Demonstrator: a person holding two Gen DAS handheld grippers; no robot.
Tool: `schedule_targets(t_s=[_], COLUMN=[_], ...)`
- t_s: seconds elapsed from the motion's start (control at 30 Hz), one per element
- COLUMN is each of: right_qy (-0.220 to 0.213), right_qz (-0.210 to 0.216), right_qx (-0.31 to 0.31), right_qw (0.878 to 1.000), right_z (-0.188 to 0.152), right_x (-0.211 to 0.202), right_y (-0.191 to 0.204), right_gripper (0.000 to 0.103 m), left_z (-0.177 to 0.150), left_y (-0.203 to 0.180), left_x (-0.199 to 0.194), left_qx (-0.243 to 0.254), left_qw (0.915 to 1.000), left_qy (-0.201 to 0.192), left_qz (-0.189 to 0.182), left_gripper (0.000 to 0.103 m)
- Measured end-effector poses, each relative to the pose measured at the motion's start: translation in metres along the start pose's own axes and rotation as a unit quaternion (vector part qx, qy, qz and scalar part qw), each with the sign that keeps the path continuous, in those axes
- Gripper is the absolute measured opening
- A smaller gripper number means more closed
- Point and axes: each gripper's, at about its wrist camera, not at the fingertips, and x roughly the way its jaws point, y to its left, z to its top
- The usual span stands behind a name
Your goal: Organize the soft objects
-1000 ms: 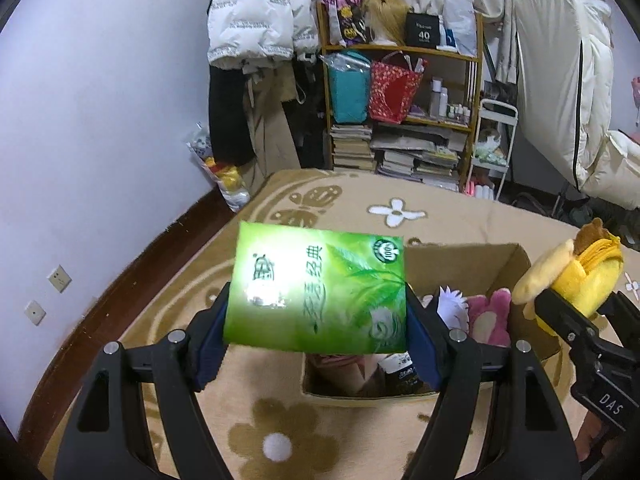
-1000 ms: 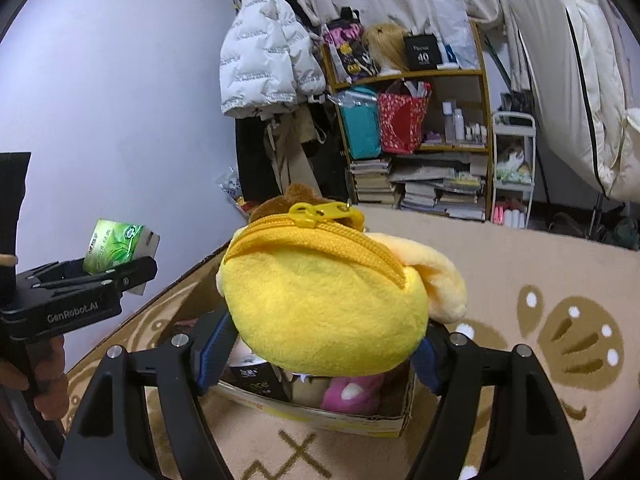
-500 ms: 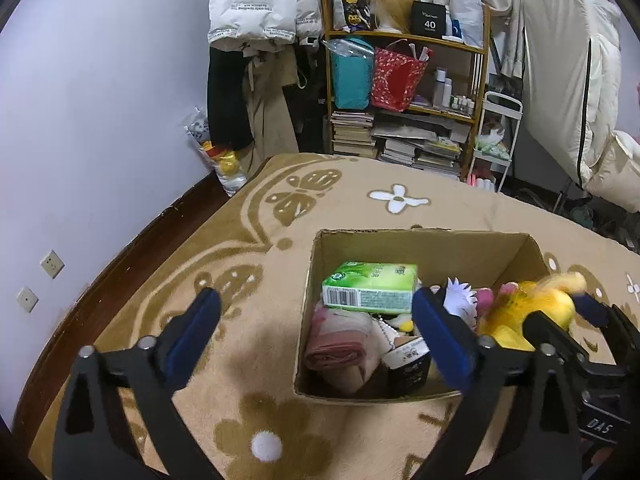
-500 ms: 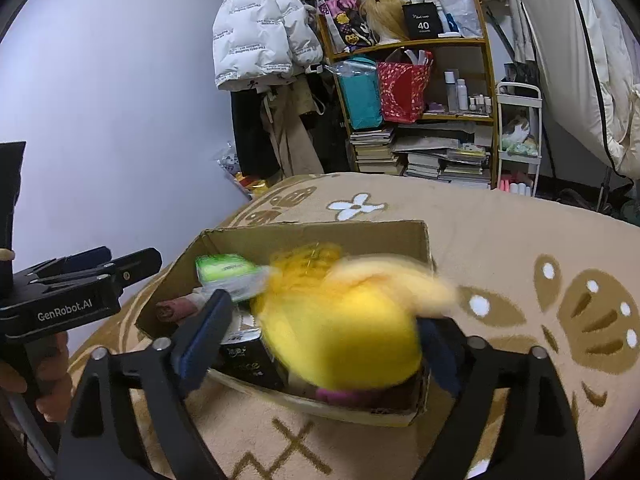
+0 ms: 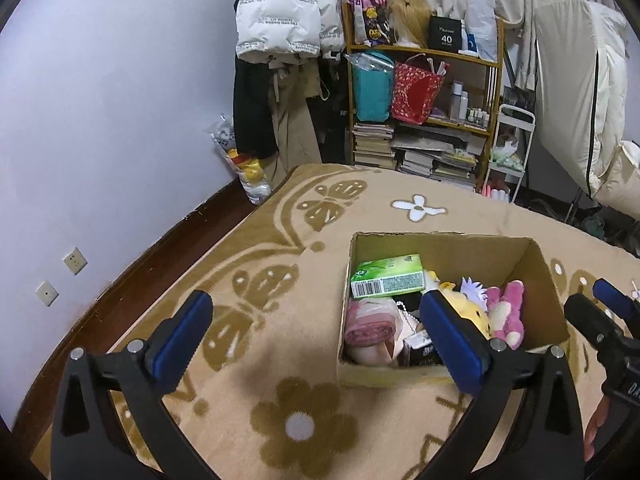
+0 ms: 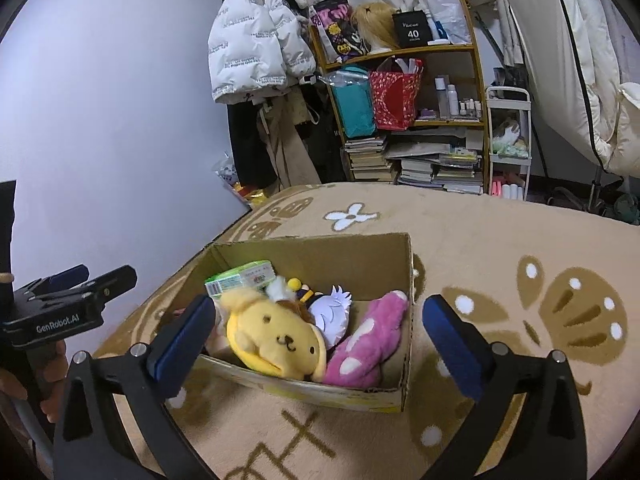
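Observation:
An open cardboard box (image 5: 528,256) (image 6: 360,252) stands on the rug. Inside lie a green tissue pack (image 5: 386,276) (image 6: 240,278), a yellow dog plush (image 6: 276,338) (image 5: 466,310), a pink plush (image 6: 370,342) (image 5: 506,314), a white-purple plush (image 6: 332,312) and a pink roll (image 5: 366,326). My left gripper (image 5: 316,338) is open and empty, above the rug at the box's near left. My right gripper (image 6: 314,338) is open and empty, just above the box's near edge, over the yellow plush. Each gripper shows in the other view: left (image 6: 72,306), right (image 5: 608,320).
A tan rug (image 5: 280,240) with butterfly and flower patterns covers the floor. A wall (image 5: 100,120) with sockets runs on the left. A bookshelf (image 5: 424,120), hanging jackets (image 5: 288,20) and a white rack (image 5: 508,152) stand at the back.
My left gripper opened and dropped the green tissue pack into the box. My right gripper opened and dropped the yellow plush into the box. Both grippers pulled back slightly.

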Motion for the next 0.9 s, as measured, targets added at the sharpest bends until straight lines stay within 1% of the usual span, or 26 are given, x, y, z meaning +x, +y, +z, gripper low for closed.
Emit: schedule_targets(t_s=[0.2, 0.37, 0.43, 0.57, 0.67, 0.73, 0.9], right_qy=[-0.015, -0.031, -0.037, -0.059, -0.067, -0.075, -0.093], right_qz=[0.002, 0.000, 0.000, -0.005, -0.004, -0.003, -0.002], right_qx=[-0.006, -0.020, -0.023, -0.030, -0.037, -0.042, -0.049], right_qw=[1.000, 0.999, 0.999, 0.998, 0.997, 0.996, 0.994], right_z=[0.005, 0.009, 0.010, 0.009, 0.009, 0.008, 0.007], right_x=[-0.024, -0.051, -0.060, -0.084, -0.097, -0.108, -0.131], right_y=[0.010, 0.023, 0.026, 0.032, 0.037, 0.041, 0.049], right_gripper=[0.103, 0.103, 0.103, 0.103, 0.103, 0.103, 0.103], left_z=[-0.002, -0.002, -0.001, 0.006, 0.007, 0.004, -0.005], left_y=[0.009, 0.019, 0.022, 0.021, 0.024, 0.024, 0.026], left_x=[-0.034, -0.064, -0.077, -0.106, -0.126, -0.139, -0.157], left_qx=[0.006, -0.002, -0.007, 0.004, 0.005, 0.010, 0.013], left_qw=[0.9998, 0.9994, 0.9989, 0.9975, 0.9963, 0.9952, 0.9938], left_qy=[-0.018, -0.034, -0.045, -0.068, -0.084, -0.095, -0.106], left_qz=[0.010, 0.010, 0.011, 0.016, 0.018, 0.023, 0.031], left_gripper=[0.102, 0.103, 0.102, 0.103, 0.103, 0.103, 0.103])
